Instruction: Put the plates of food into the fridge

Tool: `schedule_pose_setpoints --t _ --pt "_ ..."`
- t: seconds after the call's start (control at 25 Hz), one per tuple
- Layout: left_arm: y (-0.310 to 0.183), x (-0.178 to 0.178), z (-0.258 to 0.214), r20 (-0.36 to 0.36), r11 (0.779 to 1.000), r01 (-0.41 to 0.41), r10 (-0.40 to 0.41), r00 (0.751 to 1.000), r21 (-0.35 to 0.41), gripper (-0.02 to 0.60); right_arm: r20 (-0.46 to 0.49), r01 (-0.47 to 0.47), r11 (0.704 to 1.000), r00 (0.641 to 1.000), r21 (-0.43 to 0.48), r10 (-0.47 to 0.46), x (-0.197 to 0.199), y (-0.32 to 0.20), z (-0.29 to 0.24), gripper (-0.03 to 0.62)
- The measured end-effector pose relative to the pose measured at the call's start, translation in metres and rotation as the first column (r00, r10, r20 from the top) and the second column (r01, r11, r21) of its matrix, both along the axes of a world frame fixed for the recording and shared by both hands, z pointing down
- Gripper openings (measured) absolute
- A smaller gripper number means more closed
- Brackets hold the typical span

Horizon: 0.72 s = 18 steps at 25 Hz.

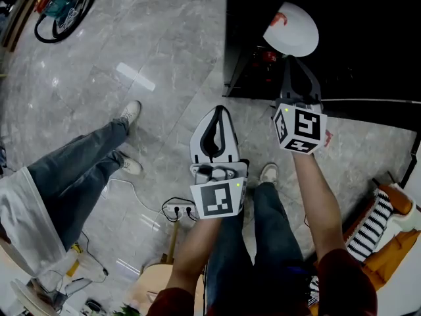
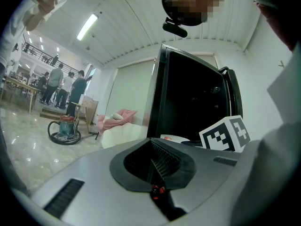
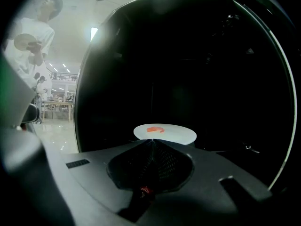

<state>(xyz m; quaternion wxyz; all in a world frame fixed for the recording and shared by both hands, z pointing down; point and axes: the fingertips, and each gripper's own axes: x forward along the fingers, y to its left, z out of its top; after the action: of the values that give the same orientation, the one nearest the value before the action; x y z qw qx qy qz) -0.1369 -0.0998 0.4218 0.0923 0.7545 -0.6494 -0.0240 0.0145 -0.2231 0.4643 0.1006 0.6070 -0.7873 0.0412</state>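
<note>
Head view: right gripper [image 1: 294, 58] pinches the plate [image 1: 291, 29], apparently inside the dark fridge [image 1: 368, 45]; left gripper [image 1: 218, 110] closed, empty.

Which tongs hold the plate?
The right tongs, shut on the plate at the fridge; the left tongs are shut and empty.

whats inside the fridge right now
A white plate with a small piece of red food, held at its rim by the right tool. The rest of the fridge interior is too dark to make out.
</note>
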Motion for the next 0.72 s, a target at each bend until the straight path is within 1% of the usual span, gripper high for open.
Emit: schedule_pose_setpoints --t 0.2,0.36,0.48,0.6,0.72 --pt "0.000 -0.004 0.002 -0.038 1.000 0.019 -0.019 0.999 0.000 0.006 -0.010 0.001 1.000 1.000 0.003 -0.001 0.000 -0.004 -0.001 0.011" --pt "0.000 -0.005 0.000 -0.025 1.000 0.020 -0.020 0.999 0.016 0.006 -0.021 0.008 1.000 1.000 0.005 -0.008 -0.003 -0.008 -0.002 0.011" --pt "0.002 -0.003 0.003 -0.034 1.000 0.016 -0.016 0.999 0.001 0.006 -0.049 0.024 1.000 0.999 0.013 -0.024 -0.005 -0.010 -0.002 0.011" --pt "0.002 -0.003 0.007 -0.041 1.000 0.016 -0.016 0.999 -0.016 0.006 -0.042 0.017 1.000 0.999 0.013 -0.017 -0.005 -0.014 -0.002 0.011" --pt "0.001 -0.002 0.008 -0.039 1.000 0.016 -0.016 0.999 -0.011 0.006 -0.040 0.011 1.000 0.999 0.012 -0.011 -0.006 -0.018 -0.003 0.011"
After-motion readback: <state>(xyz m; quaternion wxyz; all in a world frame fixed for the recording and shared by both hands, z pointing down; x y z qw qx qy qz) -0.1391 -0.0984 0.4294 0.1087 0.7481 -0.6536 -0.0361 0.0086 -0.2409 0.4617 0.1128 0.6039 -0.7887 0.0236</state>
